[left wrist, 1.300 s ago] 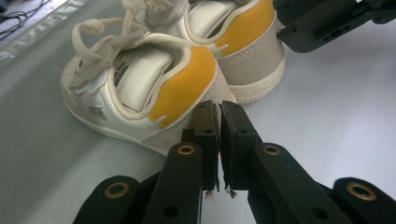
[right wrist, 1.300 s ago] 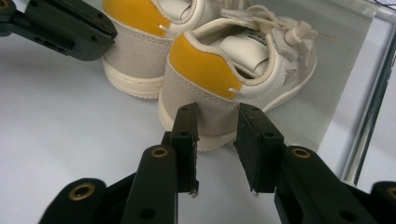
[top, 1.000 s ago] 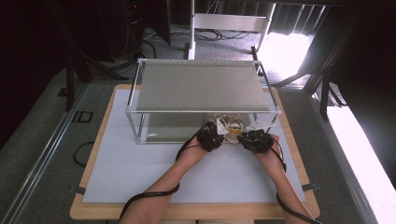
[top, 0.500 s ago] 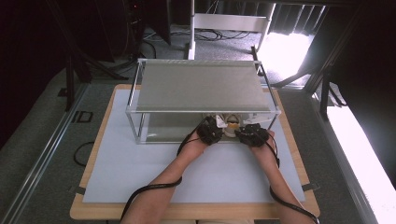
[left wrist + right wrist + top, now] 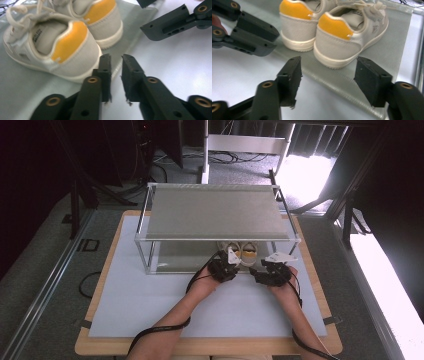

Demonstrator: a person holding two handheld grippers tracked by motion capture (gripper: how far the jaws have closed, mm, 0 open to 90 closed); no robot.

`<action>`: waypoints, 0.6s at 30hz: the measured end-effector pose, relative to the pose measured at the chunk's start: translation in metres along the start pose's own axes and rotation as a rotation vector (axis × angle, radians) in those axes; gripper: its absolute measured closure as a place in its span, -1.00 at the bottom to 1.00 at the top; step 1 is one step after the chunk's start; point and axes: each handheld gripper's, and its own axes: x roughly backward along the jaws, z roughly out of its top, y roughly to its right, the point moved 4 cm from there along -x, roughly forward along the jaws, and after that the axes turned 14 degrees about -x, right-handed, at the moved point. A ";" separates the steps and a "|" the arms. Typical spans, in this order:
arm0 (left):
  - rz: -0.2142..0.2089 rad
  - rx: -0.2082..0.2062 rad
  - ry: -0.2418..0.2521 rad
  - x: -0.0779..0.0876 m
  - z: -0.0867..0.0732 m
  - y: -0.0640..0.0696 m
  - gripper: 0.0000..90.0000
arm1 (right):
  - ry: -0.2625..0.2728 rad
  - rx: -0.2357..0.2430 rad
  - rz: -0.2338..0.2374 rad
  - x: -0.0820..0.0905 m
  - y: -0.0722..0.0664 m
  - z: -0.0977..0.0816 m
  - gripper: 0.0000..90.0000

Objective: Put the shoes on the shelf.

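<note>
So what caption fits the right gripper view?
Open right gripper just behind two small beige canvas shoes with orange heels.

Black jaws, brass rivets, trailing cables

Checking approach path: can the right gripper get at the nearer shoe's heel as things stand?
Probably yes. The right gripper has its jaws apart, facing the shoe heel, with nothing between; the rack's top shelf overhangs.

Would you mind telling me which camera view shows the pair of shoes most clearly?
The right gripper view: the shoes stand heels-on, side by side, both orange heel tabs unobstructed. The left gripper view crops the farther shoe. In the high view, the pair sits small under the shelf.
</note>
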 end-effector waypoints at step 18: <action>-0.057 0.081 0.085 0.047 -0.033 0.022 -0.40 | 0.053 0.017 0.060 0.036 -0.008 -0.035 -0.71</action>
